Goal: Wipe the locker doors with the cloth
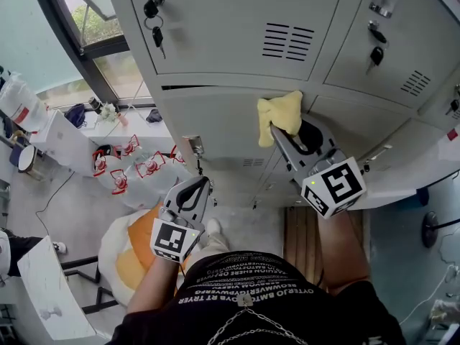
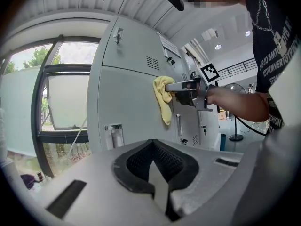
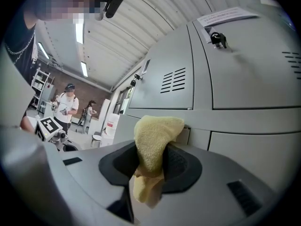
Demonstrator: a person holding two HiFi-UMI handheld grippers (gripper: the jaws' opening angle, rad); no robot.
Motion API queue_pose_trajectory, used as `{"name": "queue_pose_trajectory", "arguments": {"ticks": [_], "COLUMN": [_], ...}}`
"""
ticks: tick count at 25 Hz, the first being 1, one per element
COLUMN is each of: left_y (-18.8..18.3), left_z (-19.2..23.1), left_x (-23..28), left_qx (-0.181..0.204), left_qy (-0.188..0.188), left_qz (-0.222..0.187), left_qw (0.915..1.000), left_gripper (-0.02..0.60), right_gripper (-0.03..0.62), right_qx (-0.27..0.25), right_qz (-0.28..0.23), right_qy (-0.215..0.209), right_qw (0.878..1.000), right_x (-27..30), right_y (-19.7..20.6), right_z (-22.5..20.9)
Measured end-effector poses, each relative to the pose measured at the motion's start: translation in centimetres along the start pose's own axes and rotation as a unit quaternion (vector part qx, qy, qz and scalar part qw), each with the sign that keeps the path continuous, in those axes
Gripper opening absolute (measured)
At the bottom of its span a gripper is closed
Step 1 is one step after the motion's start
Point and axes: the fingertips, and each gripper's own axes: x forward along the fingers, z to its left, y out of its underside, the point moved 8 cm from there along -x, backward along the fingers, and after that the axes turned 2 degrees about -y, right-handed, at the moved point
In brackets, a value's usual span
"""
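Note:
A yellow cloth (image 1: 279, 117) is pinched in my right gripper (image 1: 275, 131), which is shut on it. The cloth rests against the grey locker front (image 1: 230, 27), at the seam between an upper and a lower door. In the right gripper view the cloth (image 3: 153, 140) bulges out from between the jaws, with vented locker doors (image 3: 244, 74) just beyond. From the left gripper view, the cloth (image 2: 163, 98) hangs down the locker face (image 2: 127, 98). My left gripper (image 1: 198, 190) is held low, apart from the lockers. It is shut on nothing (image 2: 155, 171).
Keys (image 1: 157, 36) hang from the upper door locks, another key (image 1: 376, 54) to the right. A window (image 1: 100, 42) adjoins the lockers on the left. An orange and white beanbag (image 1: 129, 250) lies on the floor below. Two people (image 3: 66, 105) stand far off.

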Motion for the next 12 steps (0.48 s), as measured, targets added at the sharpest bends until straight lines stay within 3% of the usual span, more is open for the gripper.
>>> {"name": "queue_pose_trajectory", "arguments": {"ticks": [12], "left_y": [1.6], "left_z": [-0.8], "left_x": [-4.2], "left_qx": [-0.018], "left_qy": [-0.043], "left_qz": [0.032], "left_qw": [0.9984], "left_gripper": [0.005], "right_gripper": [0.118], "right_qx": [0.018], "right_qz": [-0.015], "right_qy": [-0.096], "right_qw": [0.995], "right_x": [2.2], "right_y": [0.6], "right_z": [5.8]}}
